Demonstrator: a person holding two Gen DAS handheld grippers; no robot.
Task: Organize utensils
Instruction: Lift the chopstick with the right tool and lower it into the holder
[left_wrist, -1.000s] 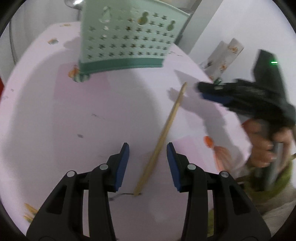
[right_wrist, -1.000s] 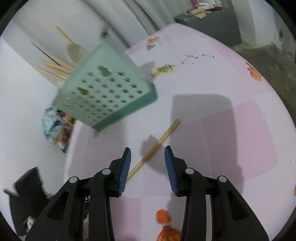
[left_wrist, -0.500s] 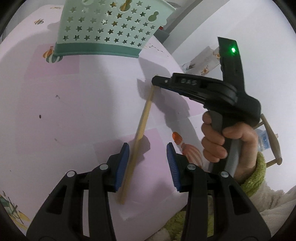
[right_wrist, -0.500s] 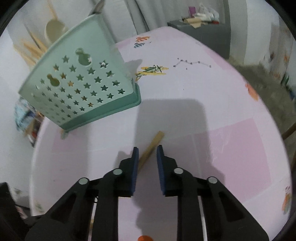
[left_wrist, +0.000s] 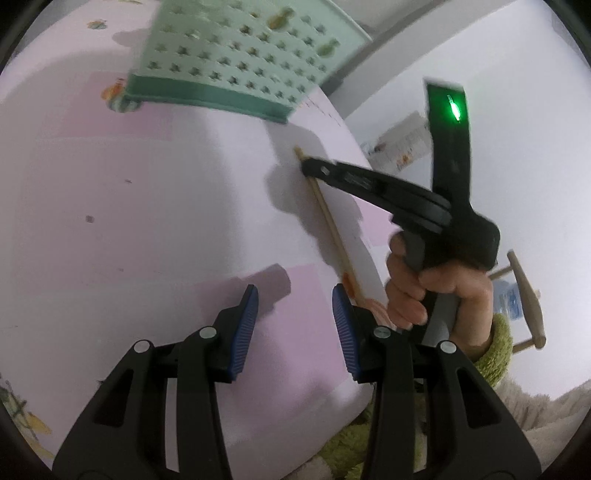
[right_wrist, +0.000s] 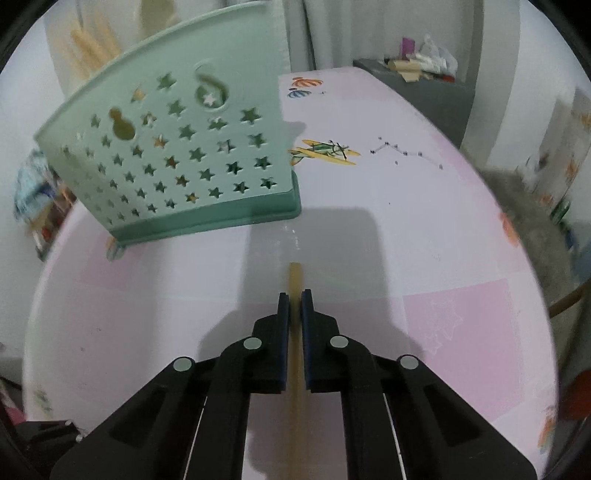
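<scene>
Utensils are mostly sorted already, as far as I can judge: the green star-punched utensil caddy (right_wrist: 184, 155) stands on the pink tablecloth (right_wrist: 424, 229), and I can make out blurred chopsticks and a pale spoon rising behind its rim. One loose wooden chopstick (right_wrist: 295, 280) lies on the cloth just in front of the caddy's base, and that looks like the last piece left on the table. My right gripper (right_wrist: 294, 306) has its jaws pinched narrow on that chopstick near the end that points toward the caddy. My left gripper (left_wrist: 295, 314) hangs half-wide and empty, further from the caddy, near the table's edge. Lifting the stick and dropping it into the caddy remains, I reckon.
</scene>
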